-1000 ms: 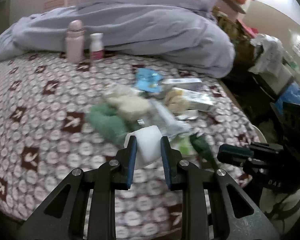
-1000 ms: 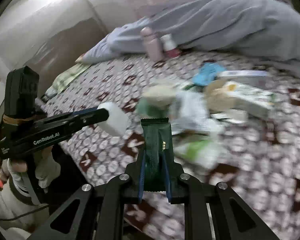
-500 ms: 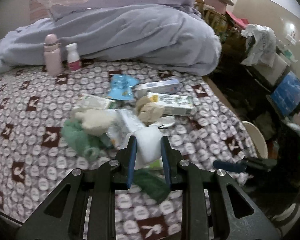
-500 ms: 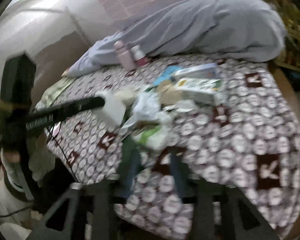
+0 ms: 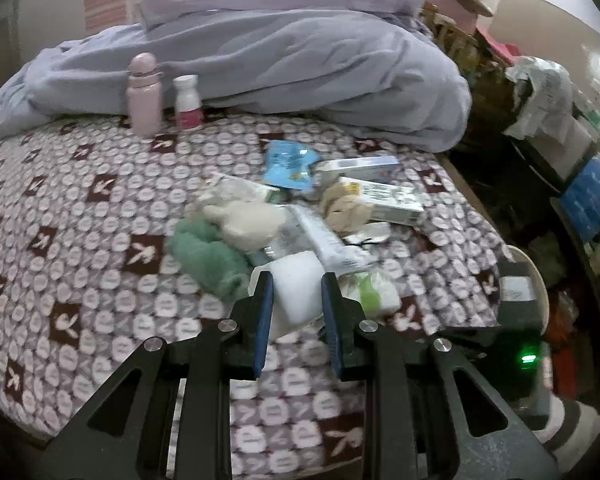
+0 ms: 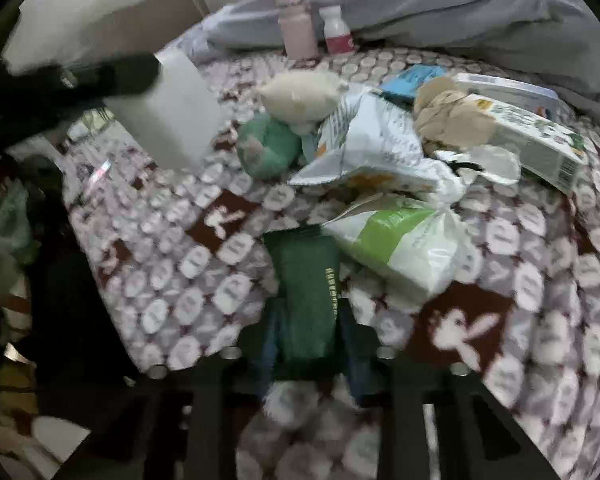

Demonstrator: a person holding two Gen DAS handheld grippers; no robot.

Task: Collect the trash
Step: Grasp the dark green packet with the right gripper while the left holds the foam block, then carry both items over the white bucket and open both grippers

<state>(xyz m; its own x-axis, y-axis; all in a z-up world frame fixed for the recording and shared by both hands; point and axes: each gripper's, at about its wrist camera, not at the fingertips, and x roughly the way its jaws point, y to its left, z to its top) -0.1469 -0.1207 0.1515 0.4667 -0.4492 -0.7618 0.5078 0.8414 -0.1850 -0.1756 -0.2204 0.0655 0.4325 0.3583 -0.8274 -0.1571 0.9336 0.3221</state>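
Note:
My left gripper [image 5: 297, 280] is shut on a white foam block [image 5: 300, 304] and holds it above the patterned bed cover [image 5: 80, 240]. The same block [image 6: 172, 112] shows at the upper left of the right wrist view. A dark green wrapper [image 6: 306, 272] lies on the cover at the near edge of the trash pile. My right gripper [image 6: 310, 312] is low over it and blurred. Its jaws are closing, with the wrapper between them and the pads at its sides.
The pile holds a white-and-green bag [image 6: 400, 240], a printed pouch [image 6: 372, 140], two cartons [image 5: 384, 200], a blue packet [image 5: 288, 164] and green [image 5: 204, 256] and cream [image 5: 248, 220] plush things. A pink bottle [image 5: 144, 96] and a small white bottle [image 5: 187, 100] stand by the grey blanket [image 5: 280, 68].
The right gripper let the green wrapper drop onto the bed, then sank towards it and now has it between its jaws again. The left gripper kept the white block.

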